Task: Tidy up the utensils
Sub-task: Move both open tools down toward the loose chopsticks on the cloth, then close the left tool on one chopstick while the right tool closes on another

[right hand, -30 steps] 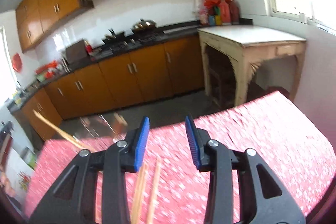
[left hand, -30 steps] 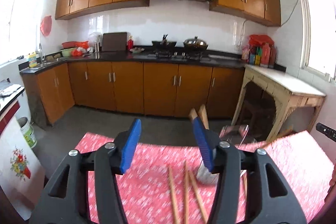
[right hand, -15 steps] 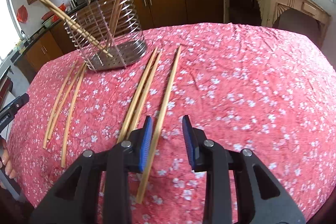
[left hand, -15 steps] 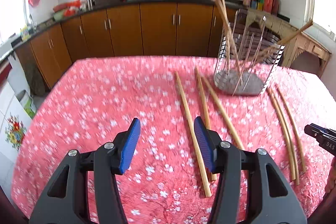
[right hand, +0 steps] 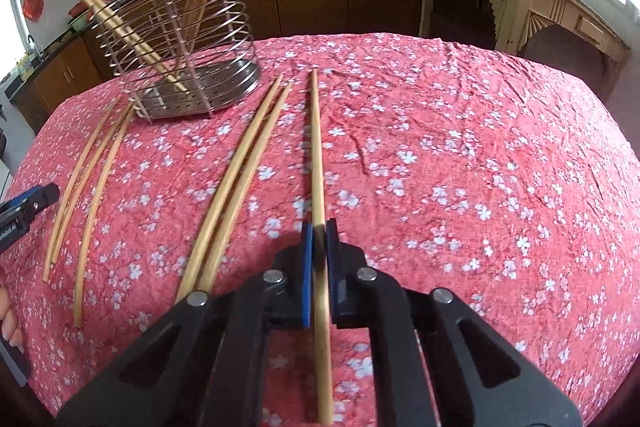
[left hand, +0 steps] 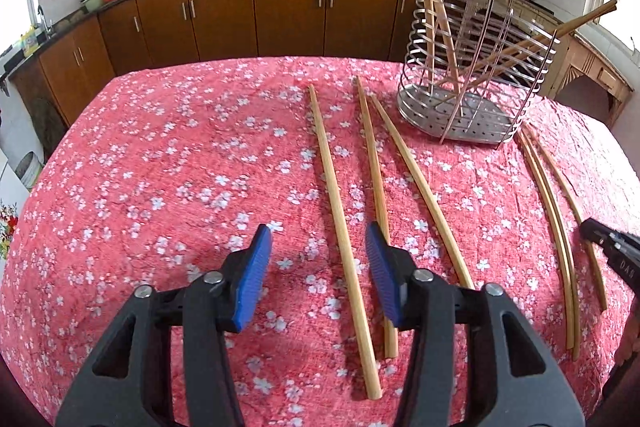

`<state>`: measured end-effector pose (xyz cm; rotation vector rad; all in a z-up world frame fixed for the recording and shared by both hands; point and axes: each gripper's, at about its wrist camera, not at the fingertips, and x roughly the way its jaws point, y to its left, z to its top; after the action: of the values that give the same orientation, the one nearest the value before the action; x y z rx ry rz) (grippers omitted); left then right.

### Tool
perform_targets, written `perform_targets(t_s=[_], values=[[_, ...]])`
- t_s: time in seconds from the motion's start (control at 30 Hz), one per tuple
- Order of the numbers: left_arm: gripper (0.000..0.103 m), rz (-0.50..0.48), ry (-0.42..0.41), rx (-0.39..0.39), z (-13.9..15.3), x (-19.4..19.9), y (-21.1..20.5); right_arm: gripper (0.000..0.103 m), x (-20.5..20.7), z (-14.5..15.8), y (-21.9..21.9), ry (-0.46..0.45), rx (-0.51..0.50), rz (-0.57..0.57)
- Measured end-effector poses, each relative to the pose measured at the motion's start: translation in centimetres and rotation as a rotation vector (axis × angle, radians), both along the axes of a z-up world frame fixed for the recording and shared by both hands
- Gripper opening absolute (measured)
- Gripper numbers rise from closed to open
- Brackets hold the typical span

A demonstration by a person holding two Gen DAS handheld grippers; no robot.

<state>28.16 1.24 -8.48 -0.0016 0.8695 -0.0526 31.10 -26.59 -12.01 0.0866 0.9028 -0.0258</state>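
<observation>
Right now a red flowered tablecloth is carrying a wire utensil holder with some chopsticks already leaning inside, and loose chopsticks are lying near it. The right gripper has just been closing and is clamping one chopstick; gripped near one end, it may be swinging or slipping on lifting. The left gripper has been narrowing, jaws apart astride another chopstick, not pressing. Lettering on the gripper bodies is too blurred to read

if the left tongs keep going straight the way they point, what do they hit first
Most likely the chopstick lying between the open pads of the left tongs, or the red floral tablecloth just beside it. They point steeply down at the table; how near they are is hard to judge.
</observation>
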Motion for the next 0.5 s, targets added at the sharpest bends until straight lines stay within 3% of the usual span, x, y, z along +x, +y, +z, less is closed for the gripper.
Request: perform_targets(t_s=[0.03,0.1,0.2,0.5], values=[[0.04,-0.002,0.009,0.003,-0.3,0.2,-0.2,0.008,0.4,0.0,-0.8,0.0,0.006,-0.017],[0.022,-0.008,0.029,0.017,-0.8,0.7,-0.5,0.008,1.1,-0.1,-2.0,0.0,0.02,-0.042],[0.008,-0.001,0.02,0.071,-1.2,1.4,-0.7,0.008,2.1,-0.1,-3.5,-0.003,0.022,-0.073],[0.007,0.105,0.03,0.059,-1.3,5.3,4.5,0.008,4.4,-0.3,-8.7,-0.018,0.043,-0.186]])
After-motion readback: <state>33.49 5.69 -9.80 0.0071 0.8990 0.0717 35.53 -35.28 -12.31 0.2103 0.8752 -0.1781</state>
